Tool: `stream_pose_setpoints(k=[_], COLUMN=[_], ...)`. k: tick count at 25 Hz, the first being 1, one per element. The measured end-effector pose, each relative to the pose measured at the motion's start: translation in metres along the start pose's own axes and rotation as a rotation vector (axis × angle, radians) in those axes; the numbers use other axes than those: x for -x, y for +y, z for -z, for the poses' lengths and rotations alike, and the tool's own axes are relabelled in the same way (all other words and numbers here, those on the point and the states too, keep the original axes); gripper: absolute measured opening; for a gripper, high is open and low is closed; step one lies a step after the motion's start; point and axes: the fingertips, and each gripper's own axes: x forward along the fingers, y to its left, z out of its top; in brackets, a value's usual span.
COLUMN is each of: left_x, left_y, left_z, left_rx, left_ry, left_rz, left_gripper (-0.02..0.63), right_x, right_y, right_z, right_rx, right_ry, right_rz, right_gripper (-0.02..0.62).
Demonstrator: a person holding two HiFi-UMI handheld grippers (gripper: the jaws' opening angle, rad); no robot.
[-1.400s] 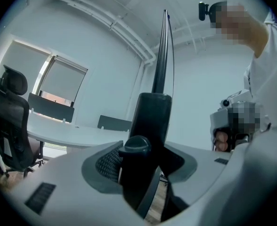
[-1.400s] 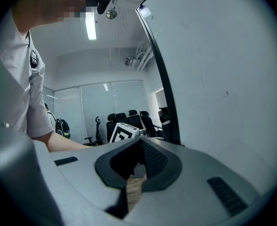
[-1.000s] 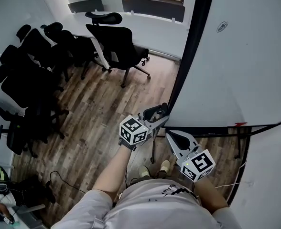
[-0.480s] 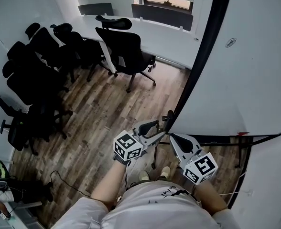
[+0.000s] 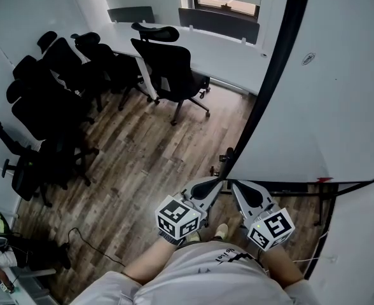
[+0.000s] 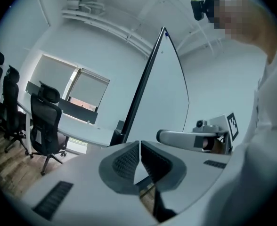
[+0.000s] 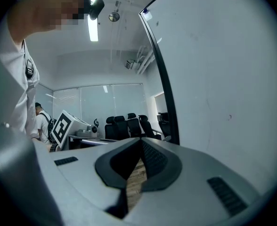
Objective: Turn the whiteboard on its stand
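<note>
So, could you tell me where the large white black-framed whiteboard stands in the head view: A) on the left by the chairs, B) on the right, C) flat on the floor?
B: the large white black-framed whiteboard fills the right side, upright; the black office chairs sit at the left.

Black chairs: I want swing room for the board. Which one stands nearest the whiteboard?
The chair alone at the white desk, closest to the whiteboard; the other chairs cluster along the wall at the left.

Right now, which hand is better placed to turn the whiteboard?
Probably left: the left gripper faces the whiteboard's black edge head-on, fingers just closed on nothing. The right gripper looks past it.
</note>
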Motion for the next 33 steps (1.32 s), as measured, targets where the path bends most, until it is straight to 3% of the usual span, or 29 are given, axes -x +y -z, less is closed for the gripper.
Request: stream_pose_setpoints(k=[33], left_x=[0.01], left_y=[-0.001], left_z=[-0.017], left_rx=[-0.013], left_ry=[-0.031], left_rz=[-0.033], left_gripper=[0.012], right_x=[-0.005], right_y=[0.011], right_z=[-0.007], right_rx=[0.03], right_ry=[0.013], right_rz=[0.002], right_gripper=[0.012])
